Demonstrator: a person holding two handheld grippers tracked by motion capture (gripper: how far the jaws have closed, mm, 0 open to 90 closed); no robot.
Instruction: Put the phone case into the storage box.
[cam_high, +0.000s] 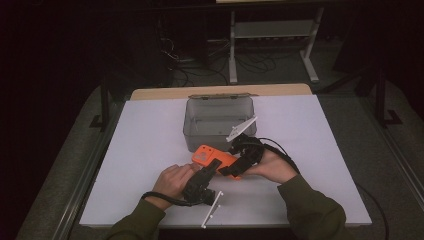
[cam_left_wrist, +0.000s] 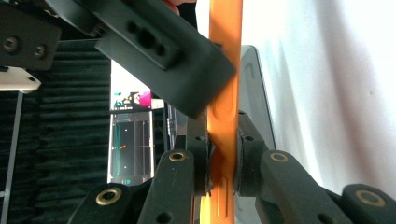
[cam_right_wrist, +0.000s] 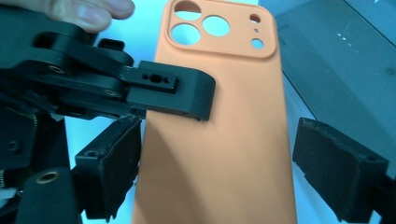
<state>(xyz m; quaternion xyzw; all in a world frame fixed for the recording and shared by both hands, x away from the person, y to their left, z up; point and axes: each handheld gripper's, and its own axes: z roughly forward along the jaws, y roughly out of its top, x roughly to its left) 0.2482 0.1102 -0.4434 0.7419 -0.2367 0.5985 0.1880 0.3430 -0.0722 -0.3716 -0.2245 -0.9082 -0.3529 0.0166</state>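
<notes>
An orange phone case (cam_high: 212, 156) with round camera cut-outs is held just above the white table, in front of a grey box. My left gripper (cam_high: 212, 169) comes in from the lower left and is shut on the case's long edge. In the left gripper view its pads (cam_left_wrist: 201, 163) press both faces of the thin case (cam_left_wrist: 225, 116). My right gripper (cam_high: 227, 165) comes from the right. In the right gripper view it (cam_right_wrist: 219, 158) spans the width of the case (cam_right_wrist: 219, 140), one pad against each side edge. The left gripper's jaw lies across the case's left side there.
An open grey plastic box (cam_high: 217, 120) stands right behind the case, its lid folded back. The white table sheet (cam_high: 145, 150) has free room to the left and right. Beyond the table the floor is dark, with cables and a white frame (cam_high: 272, 30).
</notes>
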